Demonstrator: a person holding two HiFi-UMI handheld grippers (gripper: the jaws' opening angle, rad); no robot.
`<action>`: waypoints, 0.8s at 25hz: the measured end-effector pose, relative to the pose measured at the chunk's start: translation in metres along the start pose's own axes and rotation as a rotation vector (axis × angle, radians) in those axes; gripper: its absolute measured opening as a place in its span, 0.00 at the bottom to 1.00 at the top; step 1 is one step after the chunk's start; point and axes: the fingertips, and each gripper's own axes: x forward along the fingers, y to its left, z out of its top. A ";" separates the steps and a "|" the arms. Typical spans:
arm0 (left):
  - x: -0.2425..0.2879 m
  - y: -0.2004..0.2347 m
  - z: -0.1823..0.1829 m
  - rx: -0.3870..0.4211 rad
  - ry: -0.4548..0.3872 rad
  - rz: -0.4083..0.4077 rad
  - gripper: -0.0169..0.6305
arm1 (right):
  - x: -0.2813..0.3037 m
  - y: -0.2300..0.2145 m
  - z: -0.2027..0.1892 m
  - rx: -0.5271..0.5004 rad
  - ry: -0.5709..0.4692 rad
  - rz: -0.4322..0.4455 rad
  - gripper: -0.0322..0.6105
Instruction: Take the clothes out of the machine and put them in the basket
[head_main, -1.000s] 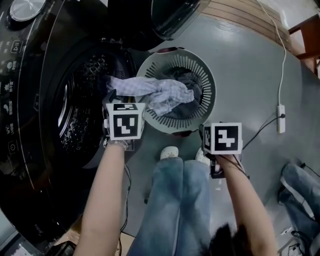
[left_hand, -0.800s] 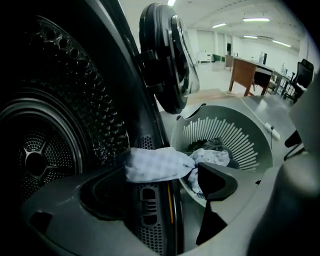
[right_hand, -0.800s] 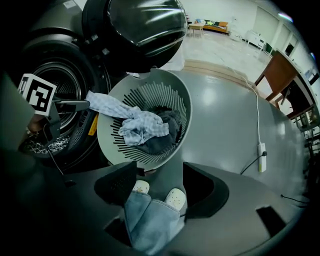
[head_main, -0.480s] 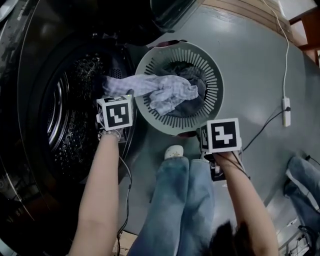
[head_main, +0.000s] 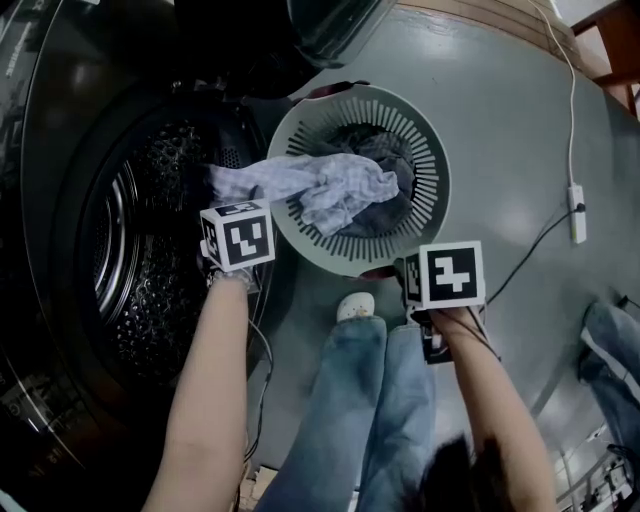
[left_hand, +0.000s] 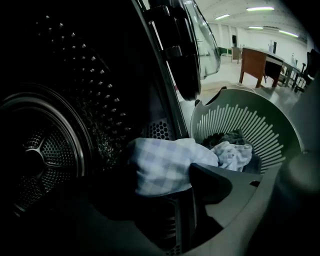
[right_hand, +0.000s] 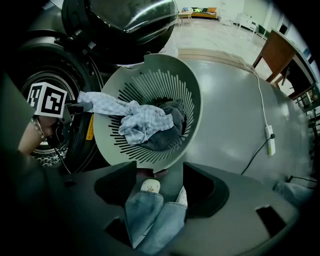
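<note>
The cloth (head_main: 330, 185) trails from the drum (head_main: 150, 270) rightward into the basket (head_main: 436, 170), its drum end between the left gripper's (left_hand: 165, 187) just-closing jaws; the right gripper (right_hand: 159, 185) hangs apart, empty.

Grey floor (head_main: 500, 130), wooden desk (left_hand: 255, 62)

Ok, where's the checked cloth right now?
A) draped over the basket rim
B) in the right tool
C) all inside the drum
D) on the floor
A: the checked cloth lies across the basket rim, its other end at the machine opening.
</note>
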 end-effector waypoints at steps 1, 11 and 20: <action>-0.006 -0.001 0.002 0.008 -0.005 0.014 0.50 | -0.002 0.001 0.001 0.000 -0.006 0.003 0.50; -0.083 -0.112 0.045 -0.140 -0.161 -0.373 0.09 | -0.022 -0.004 0.002 0.014 -0.045 0.015 0.50; -0.169 -0.186 0.117 -0.240 -0.330 -0.699 0.09 | -0.051 -0.032 -0.001 0.073 -0.067 0.004 0.50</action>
